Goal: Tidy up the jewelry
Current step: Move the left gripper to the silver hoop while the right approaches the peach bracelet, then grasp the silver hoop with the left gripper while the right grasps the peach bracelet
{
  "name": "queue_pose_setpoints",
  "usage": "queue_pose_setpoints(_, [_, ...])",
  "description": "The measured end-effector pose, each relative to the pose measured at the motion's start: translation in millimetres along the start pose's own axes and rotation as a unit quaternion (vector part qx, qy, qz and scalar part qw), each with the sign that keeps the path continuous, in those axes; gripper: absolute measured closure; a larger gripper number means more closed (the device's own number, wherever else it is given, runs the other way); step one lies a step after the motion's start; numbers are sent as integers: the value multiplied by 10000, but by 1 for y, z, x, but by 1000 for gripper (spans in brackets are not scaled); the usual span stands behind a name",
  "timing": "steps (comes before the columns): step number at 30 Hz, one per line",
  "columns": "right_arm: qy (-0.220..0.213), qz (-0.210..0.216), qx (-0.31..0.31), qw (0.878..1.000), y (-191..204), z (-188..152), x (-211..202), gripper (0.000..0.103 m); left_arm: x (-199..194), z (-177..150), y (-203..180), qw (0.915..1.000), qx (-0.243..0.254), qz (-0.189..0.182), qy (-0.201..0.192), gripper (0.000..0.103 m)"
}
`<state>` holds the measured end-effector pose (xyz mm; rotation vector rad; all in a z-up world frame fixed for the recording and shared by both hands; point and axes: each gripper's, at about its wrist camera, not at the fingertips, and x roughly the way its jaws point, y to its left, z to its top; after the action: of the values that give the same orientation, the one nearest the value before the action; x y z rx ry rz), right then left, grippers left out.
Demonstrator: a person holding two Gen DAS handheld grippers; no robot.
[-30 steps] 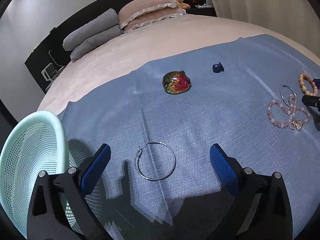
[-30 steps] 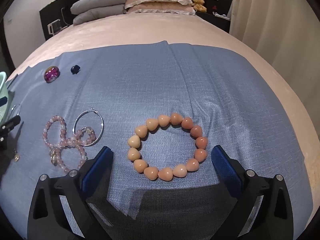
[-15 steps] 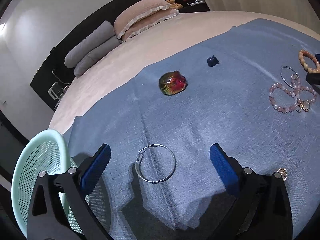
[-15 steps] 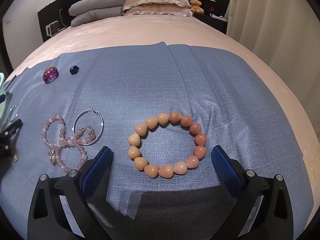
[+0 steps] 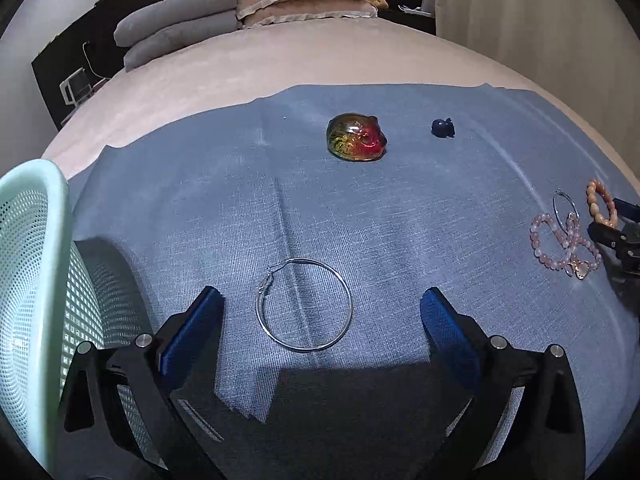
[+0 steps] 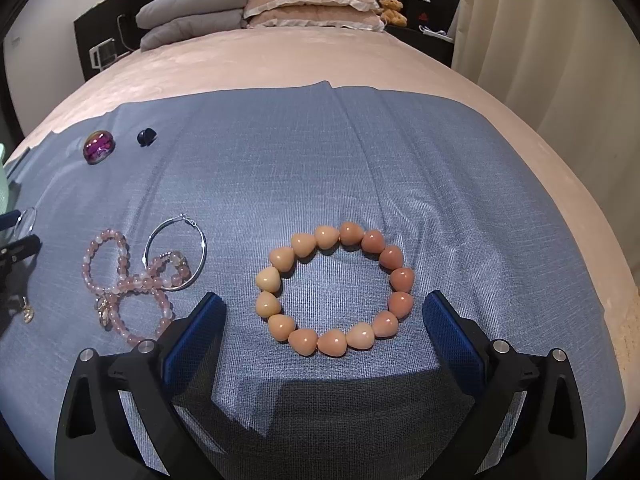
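- Left gripper (image 5: 320,316) stands with its jaws spread wide and holds nothing; the silver hoop earring (image 5: 305,305) lies flat on the blue cloth (image 5: 400,216) straight ahead of it, centred in the gap between the two blue pads and touching neither.
- Right gripper (image 6: 324,316) is likewise spread wide and empty; the peach bead bracelet (image 6: 334,288) lies flat as an open ring on the cloth, between its pads, with bare cloth on each side.
- Both rings are round, so neither has a real long axis; on the hoop, the clasp end sits at the upper left of the ring, toward the left finger.
- Mint mesh basket (image 5: 32,280) stands at the cloth's left edge, just beside the left gripper and well apart from the right one. I judge the left hand is the better placed for the first drop.
- Toward the cloth's middle, between the two grippers, lie a pink bead bracelet (image 6: 120,280) tangled with a second hoop earring (image 6: 176,254), the beads crossing over the wire.
- Near the cloth's far edge sit a multicoloured glass piece (image 5: 356,138) and a small dark blue piece (image 5: 442,127), apart from each other.
- Likely next move: lower and close on the thin hoop, which lies flush on soft cloth and may slip from the pads.
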<state>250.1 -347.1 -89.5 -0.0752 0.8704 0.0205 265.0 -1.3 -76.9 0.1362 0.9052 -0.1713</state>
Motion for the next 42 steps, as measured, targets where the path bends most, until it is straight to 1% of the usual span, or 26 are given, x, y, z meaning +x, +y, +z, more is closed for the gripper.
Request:
queue_pose_setpoints(6, [18,19,20,10000,1,1,1,7,0,-4,1,9999,1,-132,-1,5])
queue_pose_setpoints(8, [9,55,26,10000,-1,1,1,7,-1,-9,0,9999,77,-105,-25,5])
queue_pose_setpoints(11, [-45,100,33,9999,-3,1,1,10,2,-8,-5,9999,148,25,4,4])
queue_pose_setpoints(13, [-107,144,-16,9998,-2,0,-3,25,3,-6,-3,9998,174,-36,12,7])
queue_pose_setpoints(14, [-151,170,-13,9997,-3,-1,-6,42,0,-6,-3,9997,208,-82,-44,20])
queue_pose_setpoints(15, [-157,224,5,9996,-4,-2,-8,54,-4,-7,-5,9994,274,-146,-133,45])
queue_pose_setpoints(16, [-167,287,40,9994,-6,-3,-9,59,-6,-6,-8,9991,346,-161,-174,60])
queue_pose_setpoints(17, [-190,330,98,9992,-9,-4,-11,74,-6,-6,-11,9990,414,-117,-141,60])
queue_pose_setpoints(18, [-211,378,174,9989,-12,-5,-14,80,-5,-6,-11,9989,434,-136,-120,61])
queue_pose_setpoints(21, [-229,557,294,9978,-18,-9,-20,81,-9,-4,-1,9987,235,-449,-80,61])
queue_pose_setpoints(25, [-261,609,411,9970,-24,-18,-39,81,-18,-7,-2,9982,323,-510,-73,61])
queue_pose_setpoints(28, [-373,573,500,9964,-30,-21,-60,81,-34,-8,-4,9971,336,-669,-146,61])
queue_pose_setpoints(30, [-435,626,557,9955,-34,-19,-78,103,-50,-7,-7,9964,428,-686,-261,61])
queue_pose_setpoints(33, [-654,659,569,9941,-36,-10,-108,103,-77,-4,-5,9951,400,-788,-450,61])
queue_pose_setpoints(34, [-739,593,546,9940,-36,-5,-117,103,-87,-3,-4,9947,369,-785,-544,61])
queue_pose_setpoints(37, [-808,440,444,9948,-33,6,-133,102,-112,0,0,9936,379,-756,-751,61])
queue_pose_setpoints(39, [-759,503,405,9950,-32,7,-135,102,-128,-1,3,9925,356,-797,-852,61])
queue_pose_setpoints(40, [-756,528,399,9949,-32,5,-134,99,-135,-2,4,9921,359,-779,-912,61])
queue_pose_setpoints(42, [-598,649,457,9951,-32,-1,-125,98,-149,-4,10,9914,338,-774,-996,61])
